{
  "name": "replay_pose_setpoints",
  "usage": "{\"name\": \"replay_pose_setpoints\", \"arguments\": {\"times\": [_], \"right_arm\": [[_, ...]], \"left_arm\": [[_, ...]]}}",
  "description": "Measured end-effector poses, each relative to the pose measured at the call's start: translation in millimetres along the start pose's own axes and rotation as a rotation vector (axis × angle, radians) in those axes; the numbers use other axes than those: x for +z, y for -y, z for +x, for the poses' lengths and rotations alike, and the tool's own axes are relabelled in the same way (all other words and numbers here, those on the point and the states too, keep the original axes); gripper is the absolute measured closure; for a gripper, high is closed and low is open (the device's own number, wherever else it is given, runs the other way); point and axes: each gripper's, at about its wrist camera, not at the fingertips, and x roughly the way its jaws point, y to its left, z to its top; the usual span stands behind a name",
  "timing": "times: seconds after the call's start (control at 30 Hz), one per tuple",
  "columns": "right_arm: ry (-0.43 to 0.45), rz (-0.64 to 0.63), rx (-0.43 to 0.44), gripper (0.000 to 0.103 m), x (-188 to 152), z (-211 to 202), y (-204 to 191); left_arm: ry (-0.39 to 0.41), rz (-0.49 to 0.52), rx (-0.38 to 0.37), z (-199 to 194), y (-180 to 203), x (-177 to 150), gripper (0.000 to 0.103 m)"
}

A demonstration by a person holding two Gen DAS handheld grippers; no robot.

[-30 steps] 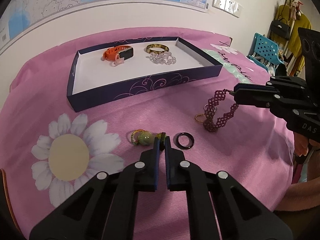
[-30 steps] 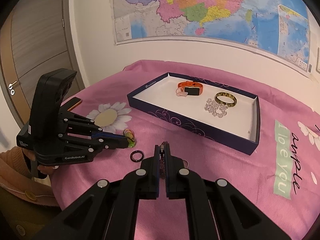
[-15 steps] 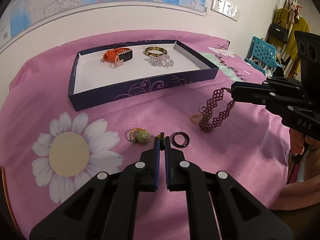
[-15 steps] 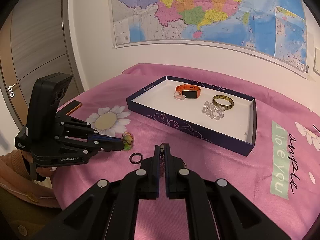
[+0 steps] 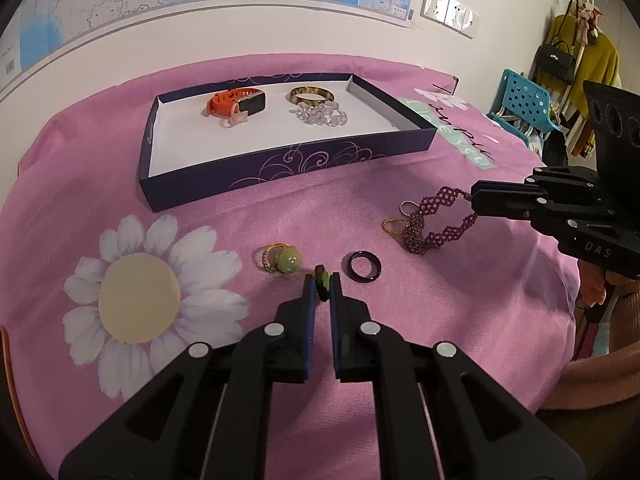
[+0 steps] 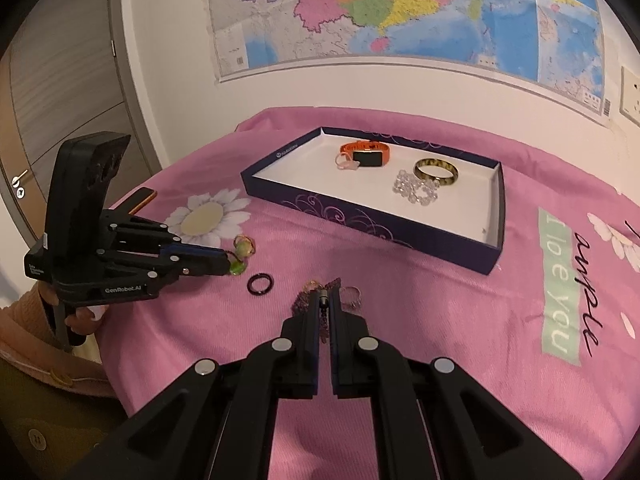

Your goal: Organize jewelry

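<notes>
My left gripper (image 5: 321,280) is shut on a small green ring (image 5: 321,277), held just above the pink cloth; it also shows in the right wrist view (image 6: 237,267). My right gripper (image 6: 329,295) is shut on a purple beaded bracelet (image 5: 434,220), lifted so it hangs with its lower end near the cloth. A dark blue tray (image 5: 288,168) with a white floor stands behind, holding an orange watch band (image 5: 236,103), a tortoiseshell bangle (image 5: 311,95) and a clear bead bracelet (image 5: 320,114).
On the cloth lie a black ring (image 5: 364,266), a green bead ring (image 5: 286,259) and thin gold rings (image 5: 394,226) under the bracelet. A phone (image 6: 142,199) lies at the table's left edge. A blue chair (image 5: 520,104) stands beyond the right side.
Both grippers have pulled back and risen a little. The purple bracelet has lifted further off the cloth in the right gripper. The green ring stays pinched in the left.
</notes>
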Motion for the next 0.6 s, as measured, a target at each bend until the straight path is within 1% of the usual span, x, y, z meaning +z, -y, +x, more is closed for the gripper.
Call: {"name": "replay_pose_setpoints", "arguments": {"times": [0.07, 0.2, 0.3, 0.33, 0.37, 0.43, 0.6], "right_arm": [[-0.012, 0.009, -0.008, 0.1, -3, 2, 2], [-0.064, 0.022, -0.016, 0.098, -11, 12, 7], [-0.084, 0.051, -0.017, 0.093, -14, 18, 12], [-0.089, 0.059, -0.015, 0.087, -14, 20, 13], [-0.087, 0.066, -0.021, 0.079, -14, 20, 15], [-0.096, 0.077, -0.009, 0.071, -14, 23, 16], [-0.107, 0.056, -0.041, 0.072, -16, 30, 14]], "left_arm": [[-0.001, 0.001, 0.002, 0, 0, 0, 0.097], [-0.001, 0.002, 0.004, 0, 2, -1, 0.097], [-0.003, -0.001, 0.005, 0, 1, -1, 0.097], [-0.003, -0.002, 0.007, 0, 1, -1, 0.097], [-0.004, -0.002, 0.007, 0, 1, -1, 0.097], [-0.003, -0.001, 0.006, 0, 2, -1, 0.097], [-0.005, -0.001, 0.005, 1, 2, 0, 0.097]]}}
